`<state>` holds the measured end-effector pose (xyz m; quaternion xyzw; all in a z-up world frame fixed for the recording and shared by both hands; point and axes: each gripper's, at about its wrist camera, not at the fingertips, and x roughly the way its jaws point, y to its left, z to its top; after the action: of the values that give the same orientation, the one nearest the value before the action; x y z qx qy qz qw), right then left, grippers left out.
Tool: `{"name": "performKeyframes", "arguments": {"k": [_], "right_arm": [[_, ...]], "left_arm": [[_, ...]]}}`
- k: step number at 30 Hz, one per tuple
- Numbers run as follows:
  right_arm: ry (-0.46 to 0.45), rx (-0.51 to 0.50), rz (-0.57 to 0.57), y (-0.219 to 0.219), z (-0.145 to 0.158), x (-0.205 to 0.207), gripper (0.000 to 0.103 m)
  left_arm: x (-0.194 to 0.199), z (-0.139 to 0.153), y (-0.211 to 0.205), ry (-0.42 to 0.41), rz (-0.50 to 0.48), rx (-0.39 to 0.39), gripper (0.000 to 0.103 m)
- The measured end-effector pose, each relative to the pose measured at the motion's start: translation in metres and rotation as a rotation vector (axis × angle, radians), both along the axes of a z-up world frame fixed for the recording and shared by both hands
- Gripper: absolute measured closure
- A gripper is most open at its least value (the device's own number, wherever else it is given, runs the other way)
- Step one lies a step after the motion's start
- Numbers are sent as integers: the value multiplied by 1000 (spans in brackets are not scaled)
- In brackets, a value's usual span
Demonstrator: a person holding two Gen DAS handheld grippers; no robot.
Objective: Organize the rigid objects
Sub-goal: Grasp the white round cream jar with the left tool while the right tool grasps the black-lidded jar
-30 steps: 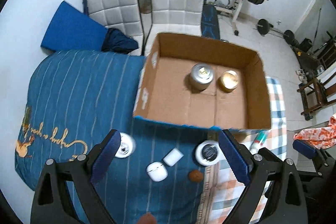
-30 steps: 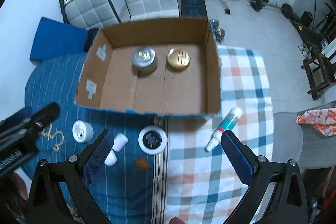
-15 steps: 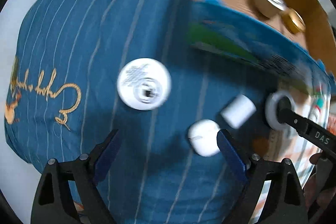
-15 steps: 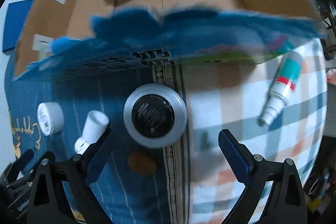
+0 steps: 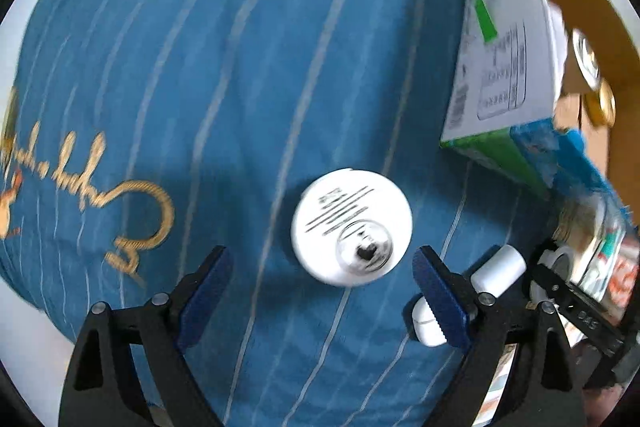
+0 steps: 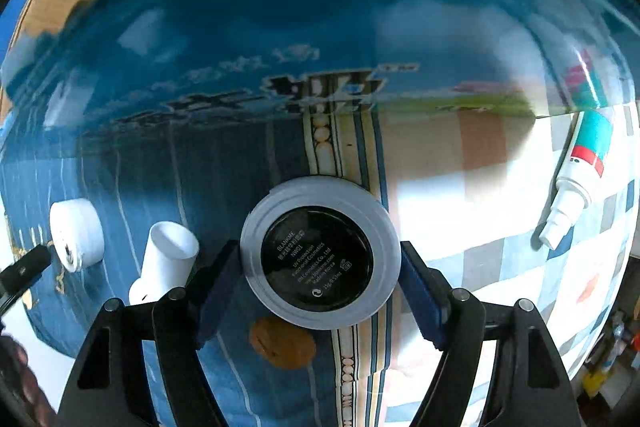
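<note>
Left tool (image 5: 322,281) spread wide around white jar (image 5: 351,231) on blue bedspread (image 5: 200,67) | right tool (image 6: 320,287) pads beside compact (image 6: 320,254), contact unclear | risk: your pads could have slipped off its thin rim, nudging the brown nut (image 6: 282,343).

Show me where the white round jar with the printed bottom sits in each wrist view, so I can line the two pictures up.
Left wrist: white round jar is at centre, lying on the blue striped cloth between the open fingers of the left gripper.
Right wrist: the jar is at the far left edge, seen side-on.
Shared landmark: the small white cylinder lies just right of the jar in both views.
</note>
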<state>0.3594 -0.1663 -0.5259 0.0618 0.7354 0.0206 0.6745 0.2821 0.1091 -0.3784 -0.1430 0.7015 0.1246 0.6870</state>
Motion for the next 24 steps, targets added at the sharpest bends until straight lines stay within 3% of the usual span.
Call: {"name": "performKeyframes", "arguments": {"k": [5,7,8,16,24], "right_arm": [[10,-8,13,-1,-1,-3,24],[22,-26,34,3,0,4,25],[27,-45,55,3,0,0,25],[106,-42,72,-22,-8,-30,25],[155,-73,76,-48,-10,-67,25]], "left_arm": [[21,-39,-22,81,-99,12,12],[24,-54,-28,115,-123,2,36],[24,-57,-31,112,-128,4,38],[10,-56,-37,89,-103,6,39],[-44,-44,-53,96,-126,9,39]]}}
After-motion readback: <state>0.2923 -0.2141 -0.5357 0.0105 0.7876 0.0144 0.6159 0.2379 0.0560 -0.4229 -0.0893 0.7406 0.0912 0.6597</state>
